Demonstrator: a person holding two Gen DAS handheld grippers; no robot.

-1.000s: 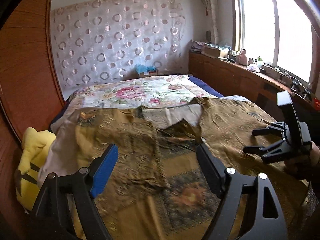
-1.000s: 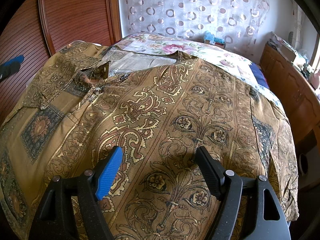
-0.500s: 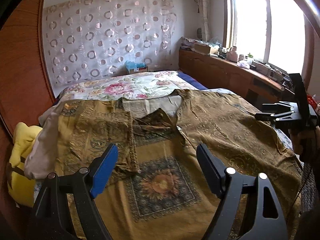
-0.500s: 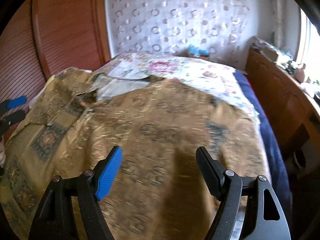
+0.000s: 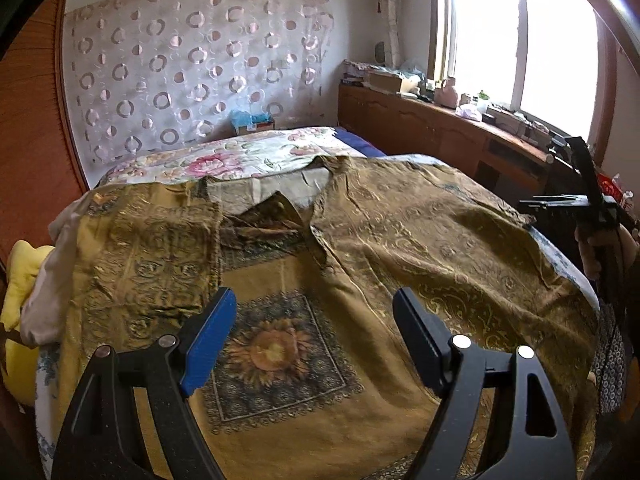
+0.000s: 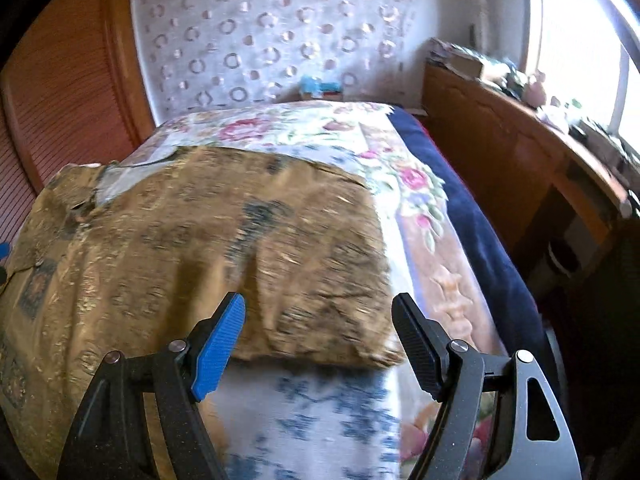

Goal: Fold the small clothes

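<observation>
1. Shirt point(image 5: 360, 248): a golden-brown patterned garment with a buttoned front, spread face up across the near end of the bed point(image 5: 256, 156). Its collar lies toward the far end; the sleeve point(image 5: 148, 256) on the left side of the left wrist view is already folded inward over the body.

2. Left tool point(image 5: 314, 344): its fingers stand wide apart with nothing between them, hovering above the square flower panel at the shirt's lower front. It grips no cloth.

3. Right tool point(image 6: 318, 340): likewise wide apart and empty, seen over the shirt's right edge point(image 6: 376, 264), where brown cloth gives way to the flowered bedspread point(image 6: 404, 176). In the left wrist view the same tool appears at the right margin, held in a hand point(image 5: 600, 248), raised off the cloth. The right wrist view is blurred, so fine detail of the edge cannot be read.

4. Step in hand (judgement): one side appears folded, the other not yet; the right tool seems to be lining up on the unfolded side.

5. Next move (judgement): the right tool needs to come down onto the side edge or sleeve, close on a single layer, and carry it inward toward the button line, while the left tool steadies the body so the spread cloth does not drag or wrinkle.
</observation>
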